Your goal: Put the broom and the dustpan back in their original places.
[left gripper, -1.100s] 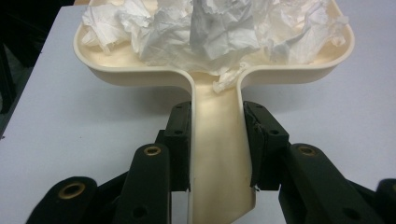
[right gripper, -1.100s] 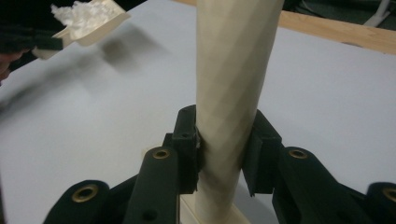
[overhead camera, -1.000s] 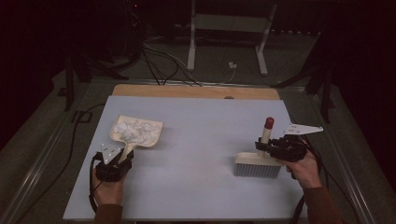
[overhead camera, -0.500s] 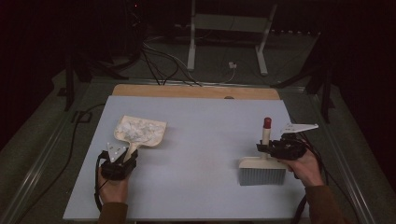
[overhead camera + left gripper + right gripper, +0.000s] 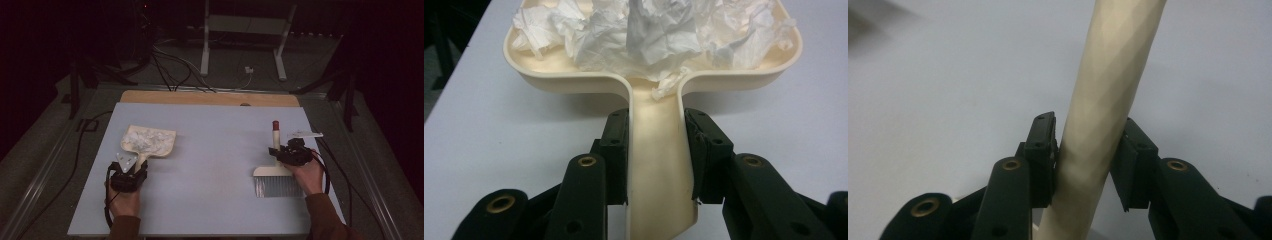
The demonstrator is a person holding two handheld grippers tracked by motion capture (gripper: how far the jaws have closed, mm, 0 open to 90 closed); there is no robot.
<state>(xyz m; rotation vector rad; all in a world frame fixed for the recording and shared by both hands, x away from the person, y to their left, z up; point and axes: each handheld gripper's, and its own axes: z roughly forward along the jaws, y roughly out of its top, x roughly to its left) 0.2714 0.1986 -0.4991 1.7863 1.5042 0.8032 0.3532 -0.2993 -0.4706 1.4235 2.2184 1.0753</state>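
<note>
Brush [image 5: 274, 177] now lower, bristles on table [image 5: 210, 195] at right — my right gripper [image 5: 1088, 165] has just been opening, handle between loosened jaws. Left gripper [image 5: 656, 150] clamps dustpan [image 5: 654, 90] — sweeping seems done.

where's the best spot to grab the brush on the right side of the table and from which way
Grip the brush by its round cream handle, above the head. It is slim enough to sit between the jaws and angles up off the table, clear of the bristles lying flat. Coming from the near side, jaws either side of it, looks best, as the right gripper sits now.
</note>
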